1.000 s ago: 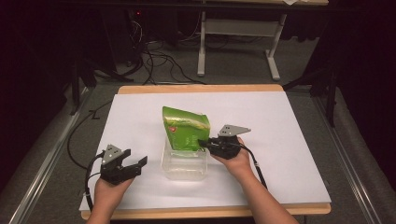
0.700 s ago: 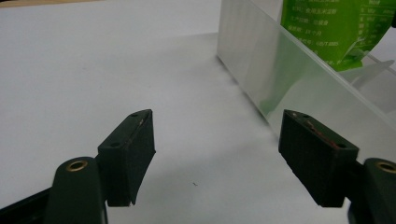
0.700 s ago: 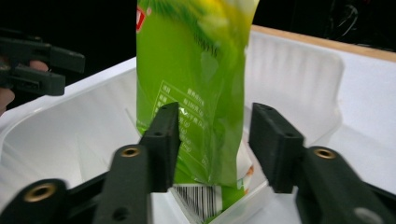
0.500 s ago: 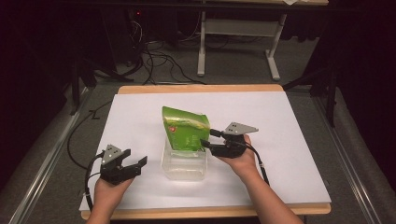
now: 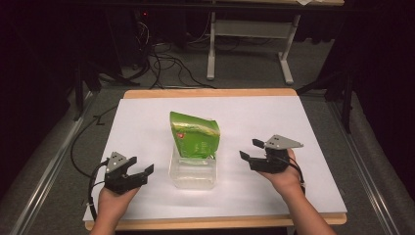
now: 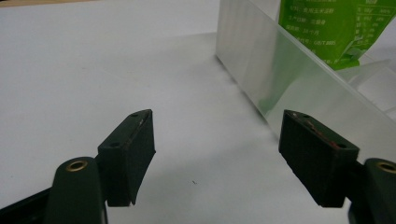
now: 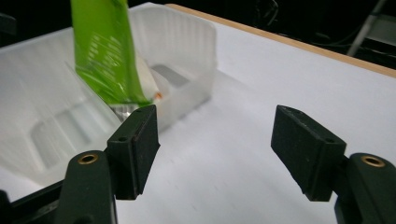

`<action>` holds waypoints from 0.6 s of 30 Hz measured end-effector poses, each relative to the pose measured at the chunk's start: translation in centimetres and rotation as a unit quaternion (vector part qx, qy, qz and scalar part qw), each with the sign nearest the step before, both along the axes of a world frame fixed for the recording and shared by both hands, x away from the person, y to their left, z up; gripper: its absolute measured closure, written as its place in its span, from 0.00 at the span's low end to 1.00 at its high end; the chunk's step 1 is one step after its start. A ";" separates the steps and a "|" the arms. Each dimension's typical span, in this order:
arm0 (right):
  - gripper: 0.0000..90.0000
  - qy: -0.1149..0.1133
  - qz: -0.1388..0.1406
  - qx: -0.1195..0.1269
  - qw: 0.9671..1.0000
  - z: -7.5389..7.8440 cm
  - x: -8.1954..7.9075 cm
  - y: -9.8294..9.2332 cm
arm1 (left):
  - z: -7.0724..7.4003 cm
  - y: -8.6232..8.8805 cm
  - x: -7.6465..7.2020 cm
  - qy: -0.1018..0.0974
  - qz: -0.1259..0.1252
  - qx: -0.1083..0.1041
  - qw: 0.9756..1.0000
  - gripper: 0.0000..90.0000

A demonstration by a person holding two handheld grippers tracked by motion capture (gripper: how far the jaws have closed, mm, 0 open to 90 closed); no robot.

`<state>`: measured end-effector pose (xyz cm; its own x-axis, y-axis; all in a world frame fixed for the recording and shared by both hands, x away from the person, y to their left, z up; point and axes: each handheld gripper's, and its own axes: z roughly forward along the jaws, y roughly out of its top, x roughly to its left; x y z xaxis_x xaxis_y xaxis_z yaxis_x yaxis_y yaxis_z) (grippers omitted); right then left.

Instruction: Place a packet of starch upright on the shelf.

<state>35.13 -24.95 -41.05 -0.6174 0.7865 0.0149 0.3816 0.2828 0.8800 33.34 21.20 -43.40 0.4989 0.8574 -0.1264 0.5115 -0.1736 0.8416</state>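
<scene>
Since the earlier frame you drew your right tongs (image 5: 248, 149) away from the green pouch (image 5: 195, 135) toward the right side of the counter (image 5: 313, 127); their jaws had just been opening, and they stood spread wide with nothing between them. Your left tongs (image 5: 143, 174) sat released and empty too, just left of the clear plastic tray (image 5: 193, 172). The pouch stood propped in that tray near the middle of the counter, leaning toward the far side, its bottom edge down inside.

The pouch looked light, thin and glossy, so I judged it would crumple and slide under the pads. The flat sealed top edge seemed the safest place to pinch. The tray looked light and a bit flexible, likely to skate on the white surface; a grip on its rim would have steadied it.
</scene>
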 end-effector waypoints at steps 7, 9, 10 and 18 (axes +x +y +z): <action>0.36 0.006 -0.049 0.007 0.999 -0.2 -2.3 -4.0 | -0.2 -0.3 0.1 0.003 -0.009 0.007 1.000 0.30; 0.36 0.004 -0.060 0.013 0.998 -0.6 -2.9 -4.8 | -0.2 -0.5 0.1 0.004 -0.011 0.012 1.000 0.30; 0.36 0.008 -0.066 0.023 0.998 -1.2 -3.5 -5.4 | -0.3 -0.6 0.1 0.005 -0.012 0.014 1.000 0.30; 0.36 0.027 -0.053 -0.023 0.998 -2.6 -3.8 -5.1 | -0.6 -1.7 0.1 0.008 -0.018 0.030 0.999 0.31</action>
<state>31.28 -30.06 -43.69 -0.5302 0.8478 0.0083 0.4573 0.2777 0.8448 33.40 19.55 -43.97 0.5274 0.8455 -0.0832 0.5169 -0.2417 0.8212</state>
